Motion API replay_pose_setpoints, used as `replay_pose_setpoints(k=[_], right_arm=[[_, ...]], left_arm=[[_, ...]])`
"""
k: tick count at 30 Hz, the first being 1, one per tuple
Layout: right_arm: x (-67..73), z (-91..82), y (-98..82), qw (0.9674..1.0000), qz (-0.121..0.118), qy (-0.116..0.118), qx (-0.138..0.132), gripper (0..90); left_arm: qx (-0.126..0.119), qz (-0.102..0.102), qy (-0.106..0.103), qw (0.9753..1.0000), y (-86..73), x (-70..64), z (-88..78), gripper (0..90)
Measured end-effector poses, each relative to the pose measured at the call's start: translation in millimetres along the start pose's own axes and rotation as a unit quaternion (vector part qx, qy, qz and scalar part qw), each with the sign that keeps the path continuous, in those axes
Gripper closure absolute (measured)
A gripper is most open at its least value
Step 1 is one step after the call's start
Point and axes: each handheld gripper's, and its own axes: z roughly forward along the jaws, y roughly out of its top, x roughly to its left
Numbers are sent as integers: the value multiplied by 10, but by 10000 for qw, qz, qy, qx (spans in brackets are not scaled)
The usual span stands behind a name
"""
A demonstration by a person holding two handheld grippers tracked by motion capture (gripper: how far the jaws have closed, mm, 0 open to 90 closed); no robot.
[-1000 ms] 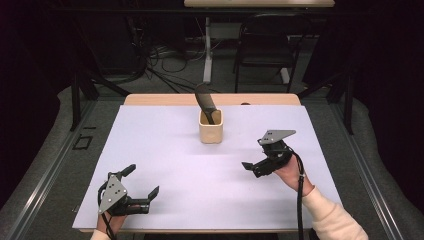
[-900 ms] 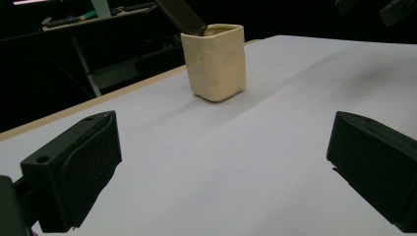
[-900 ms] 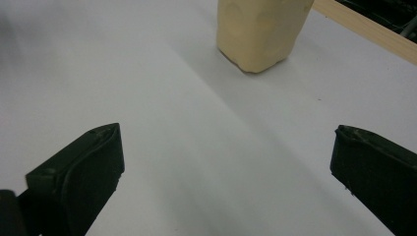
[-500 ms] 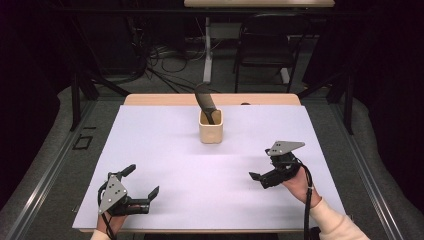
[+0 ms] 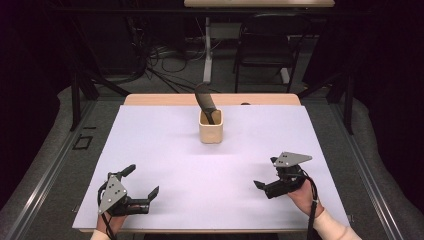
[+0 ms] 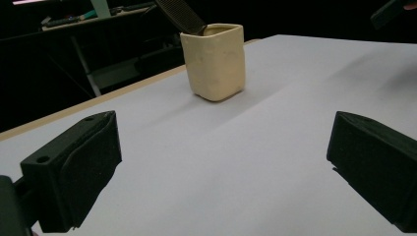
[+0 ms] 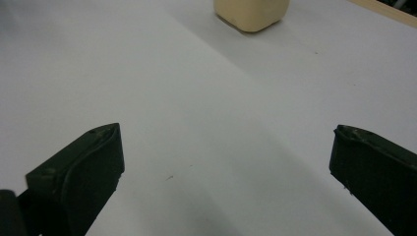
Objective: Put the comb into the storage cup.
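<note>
- Overview: a cup (image 5: 210, 126) stood upright on the white desk (image 5: 165, 150), in the upper middle of the high view, with a dark comb (image 5: 205, 102) standing in it and leaning toward the upper left of the frame.
- Progress, as a judgement: the comb sat inside the cup, and neither gripper held anything, so the placing appeared done; what was left, if anything, looked like no more than resting the grippers at the near edge.
- Left gripper (image 5: 140, 186): lay low at the lower left of the high view, jaws apart and empty. In its own view the cup (image 6: 213, 61) appeared in the upper middle, between the lines of the two jaws but well beyond their tips, with the comb (image 6: 180, 14) rising out of it to the upper left.
- Right gripper (image 5: 266, 173): held at the lower right of the high view by a hand (image 5: 302, 196), jaws apart and empty. In its own view only the foot of the cup (image 7: 251, 14) showed at the top edge, well apart from the jaws.
- Relation: the cup lay between the two grippers in the frame's width, far above both, touching neither.
</note>
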Motion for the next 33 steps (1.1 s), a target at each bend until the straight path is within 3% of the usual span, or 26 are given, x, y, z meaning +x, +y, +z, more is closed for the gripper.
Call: replay_pose_setpoints(k=[24,33], right_arm=[[76,-186,-292,9996,-34,-235,-135,0],[125,-293,-380,9987,-142,-362,-317,0]], left_arm=[[47,-18,-14,10000,-12,6,7,0],[63,-32,-34,10000,-18,7,15,0]])
